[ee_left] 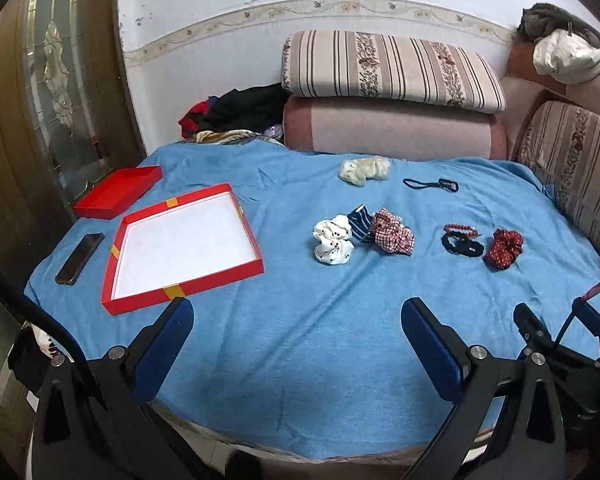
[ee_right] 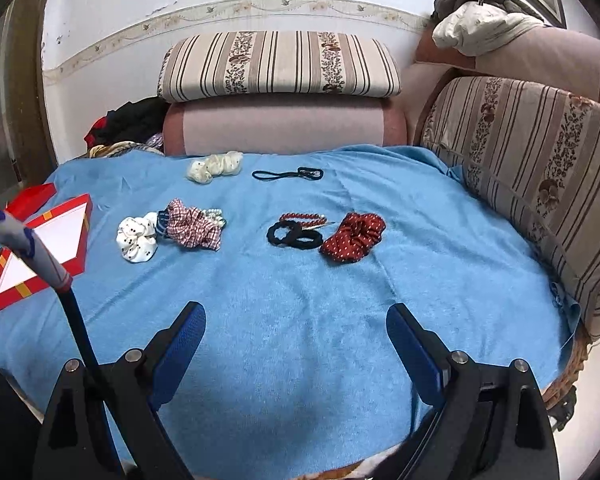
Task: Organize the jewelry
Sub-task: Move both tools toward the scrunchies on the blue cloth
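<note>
Blue towel (ee_right: 300, 300): scrunchies (ee_right: 188, 230) beyond claws (ee_right: 296, 332).

The left gripper (ee_left: 296, 312) is hovering with its jaws standing wide apart, holding nothing. The right gripper (ee_right: 296, 316) is hovering too, its jaws spread the same way (the blue pads (ee_right: 188, 336) are facing each other), and nothing is sitting between them.

Even, soft indoor light; sharp centre, strong fisheye bending, dark corners.
</note>
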`<action>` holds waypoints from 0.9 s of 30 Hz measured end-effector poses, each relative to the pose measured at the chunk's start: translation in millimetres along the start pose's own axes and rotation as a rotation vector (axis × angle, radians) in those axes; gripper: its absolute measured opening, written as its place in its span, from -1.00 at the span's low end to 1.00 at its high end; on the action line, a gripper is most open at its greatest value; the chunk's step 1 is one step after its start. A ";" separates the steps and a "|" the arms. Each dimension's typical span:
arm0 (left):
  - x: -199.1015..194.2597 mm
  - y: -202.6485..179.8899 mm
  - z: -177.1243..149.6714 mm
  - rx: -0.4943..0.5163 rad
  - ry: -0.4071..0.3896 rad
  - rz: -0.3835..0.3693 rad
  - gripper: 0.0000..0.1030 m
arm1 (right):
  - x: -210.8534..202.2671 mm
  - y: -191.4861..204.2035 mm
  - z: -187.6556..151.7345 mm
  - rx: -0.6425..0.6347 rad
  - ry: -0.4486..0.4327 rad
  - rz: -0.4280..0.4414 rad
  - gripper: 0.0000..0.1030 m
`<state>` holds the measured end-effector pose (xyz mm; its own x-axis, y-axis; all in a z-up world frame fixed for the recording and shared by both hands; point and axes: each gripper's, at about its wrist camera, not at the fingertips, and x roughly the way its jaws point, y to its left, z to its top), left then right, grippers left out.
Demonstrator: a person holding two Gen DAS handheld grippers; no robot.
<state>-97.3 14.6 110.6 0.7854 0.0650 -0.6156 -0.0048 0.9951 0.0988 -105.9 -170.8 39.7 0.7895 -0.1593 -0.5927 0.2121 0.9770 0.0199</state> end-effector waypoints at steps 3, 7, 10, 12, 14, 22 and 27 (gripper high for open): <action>7.9 -3.7 -0.2 0.005 0.004 0.010 1.00 | 3.4 -2.0 0.3 -0.008 0.000 0.010 0.83; 34.3 -14.7 7.7 0.031 0.059 -0.019 1.00 | 14.0 -13.1 2.2 0.025 0.025 -0.006 0.83; 50.8 -18.3 15.1 0.050 0.080 -0.031 1.00 | 27.9 -22.0 2.9 0.056 0.073 -0.013 0.84; 61.3 -14.9 20.4 0.044 0.084 -0.040 1.00 | 40.7 -24.7 6.2 0.054 0.104 -0.007 0.84; 74.8 -7.2 24.8 0.027 0.094 -0.044 1.00 | 52.1 -25.2 9.7 0.045 0.125 0.008 0.83; 131.0 16.1 43.1 -0.040 0.211 -0.118 0.79 | 92.7 -19.8 16.2 -0.011 0.190 0.075 0.66; 155.6 0.1 54.3 -0.034 0.244 -0.177 0.77 | 106.1 -23.9 21.7 -0.013 0.202 0.077 0.63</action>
<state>58.5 20.7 57.3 0.6041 -0.0981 -0.7908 0.0955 0.9942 -0.0504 -14.7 -214.1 -6.2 0.6715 -0.0541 -0.7390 0.1477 0.9871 0.0619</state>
